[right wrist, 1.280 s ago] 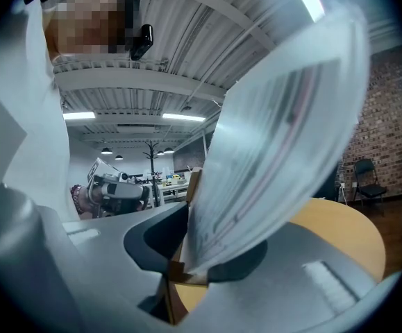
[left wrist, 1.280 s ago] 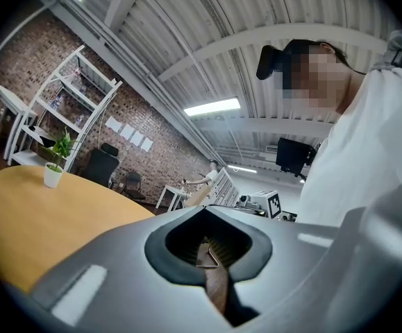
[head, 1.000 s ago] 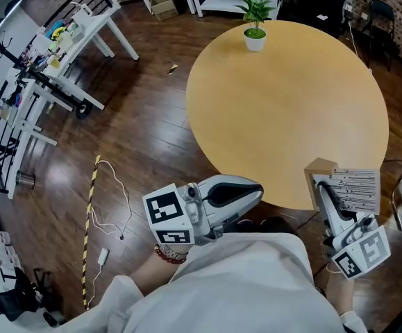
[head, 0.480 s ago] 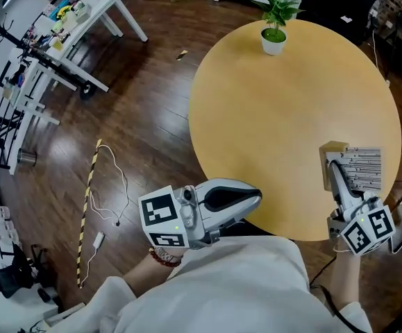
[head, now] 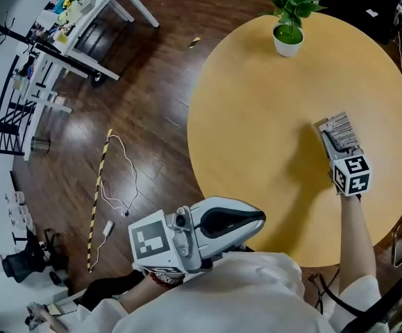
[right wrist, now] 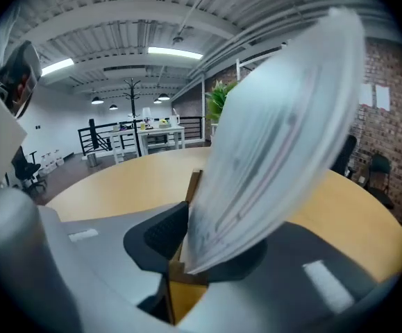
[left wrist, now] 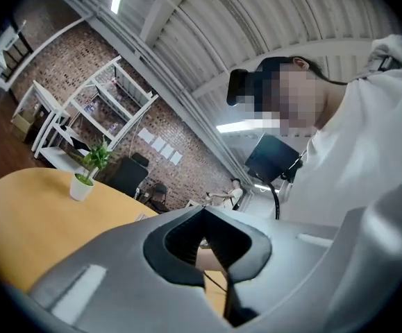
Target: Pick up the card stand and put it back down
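Being clamped in the right hand-held gripper [head: 332, 143] at the frame's right, the card stand [head: 339, 129] seems lifted; putting it down is left.

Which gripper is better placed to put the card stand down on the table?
The right gripper: its jaws grip the card stand above the table; the left gripper is shut and empty at the table's edge.
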Demonstrator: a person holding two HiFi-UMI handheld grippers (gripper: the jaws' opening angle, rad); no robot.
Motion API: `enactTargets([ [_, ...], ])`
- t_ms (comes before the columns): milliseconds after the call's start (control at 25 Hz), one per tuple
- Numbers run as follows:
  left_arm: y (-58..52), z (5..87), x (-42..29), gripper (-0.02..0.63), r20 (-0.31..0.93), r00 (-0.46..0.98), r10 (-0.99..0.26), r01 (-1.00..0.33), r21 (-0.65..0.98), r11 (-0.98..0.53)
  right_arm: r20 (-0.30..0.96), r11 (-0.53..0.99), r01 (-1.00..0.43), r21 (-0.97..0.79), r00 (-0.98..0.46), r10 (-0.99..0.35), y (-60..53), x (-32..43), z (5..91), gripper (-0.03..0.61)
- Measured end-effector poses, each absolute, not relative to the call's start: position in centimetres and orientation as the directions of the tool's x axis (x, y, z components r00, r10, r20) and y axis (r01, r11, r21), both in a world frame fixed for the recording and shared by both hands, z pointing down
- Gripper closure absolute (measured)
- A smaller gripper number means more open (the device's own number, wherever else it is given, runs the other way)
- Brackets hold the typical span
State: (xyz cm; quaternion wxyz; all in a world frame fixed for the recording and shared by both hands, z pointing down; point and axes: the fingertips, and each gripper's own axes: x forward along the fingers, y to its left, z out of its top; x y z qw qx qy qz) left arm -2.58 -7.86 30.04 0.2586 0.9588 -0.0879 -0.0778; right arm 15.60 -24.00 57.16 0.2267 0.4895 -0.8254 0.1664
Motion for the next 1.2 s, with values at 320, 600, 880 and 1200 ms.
enactTargets([
  [320, -9.3, 32.5, -2.5, 0.630, -0.055, 0.959, -0.276, -0.200, 0.556, -0.807, 0.580, 0.637, -0.771, -0.013, -0.525, -0.623, -25.9, 14.5, 61.5, 0.488],
  [600, -8.5, 32.4, -0.5, 0.629, -0.069, 0.972, -0.225, -0.153, 0.543, -0.826, 0.612, 0.664, -0.747, 0.022, -0.515, -0.600, -25.2, 14.7, 62.8, 0.385],
  [880, -7.7, 31.9, -0.8, 0.629, -0.061, 0.971, -0.233, -0.166, 0.531, -0.831, 0.602, 0.507, -0.861, 0.039, -0.385, -0.700, -21.3, 20.0, 61.5, 0.293],
  [1200, -2.8, 29.8, -4.3, 0.630, -0.124, 0.974, -0.190, -0.113, 0.462, -0.880, 0.440, 0.214, -0.977, -0.016, -0.199, -0.875, -6.2, 23.5, 49.3, 0.301],
])
